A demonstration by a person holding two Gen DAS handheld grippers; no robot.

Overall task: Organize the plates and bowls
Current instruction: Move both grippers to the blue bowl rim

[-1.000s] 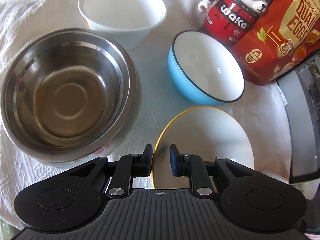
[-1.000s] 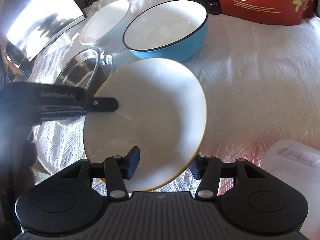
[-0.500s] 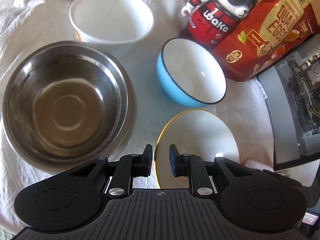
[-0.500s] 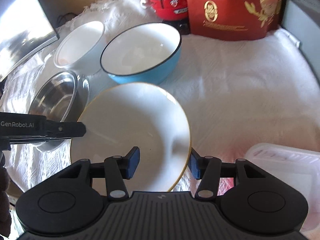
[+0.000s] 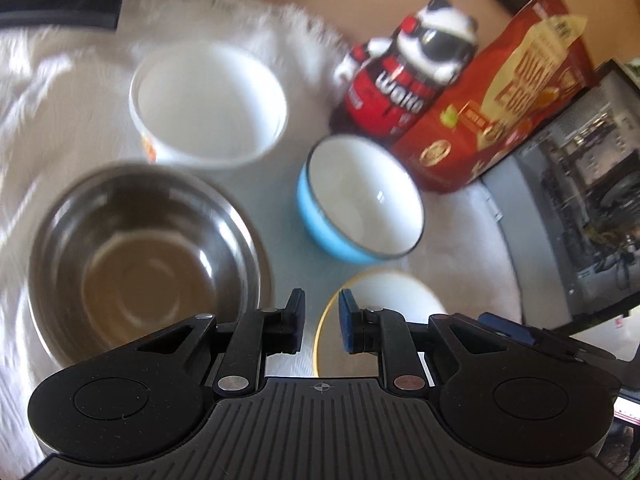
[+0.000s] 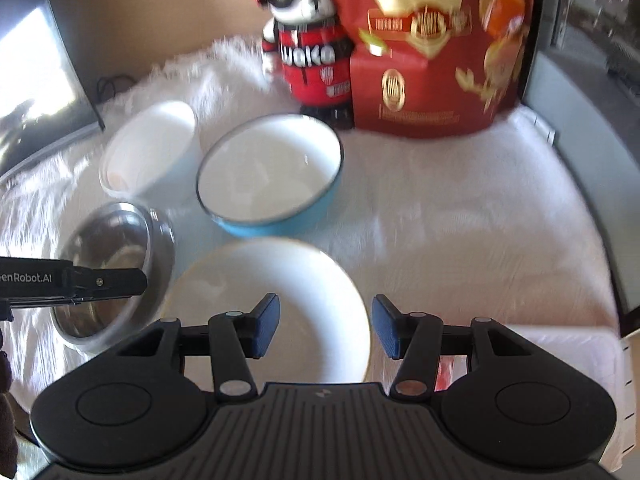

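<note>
A white bowl with a gold rim [image 5: 384,296] [image 6: 256,280] sits on the white cloth just below both grippers. My left gripper [image 5: 321,324] hovers over its left rim, its pads a narrow gap apart and touching nothing. In the right wrist view the left gripper [image 6: 136,280] ends short of the bowl. My right gripper [image 6: 325,328] stands open above the bowl's right side, clear of it. Behind are a blue bowl [image 5: 360,204] [image 6: 268,172], a plain white bowl [image 5: 208,96] [image 6: 148,152] and a steel bowl [image 5: 136,248] [image 6: 108,248].
A red-and-black mascot figure [image 5: 408,80] and a red snack bag [image 5: 500,100] stand at the back. A grey computer case [image 5: 580,220] borders the right side. A clear plastic container [image 6: 560,344] lies at the near right, and a dark screen [image 6: 36,92] at the left.
Both grippers have risen away from the gold-rimmed bowl, which now looks smaller and lies flat. The left gripper's tip, earlier at the bowl's rim, is now apart from it.
</note>
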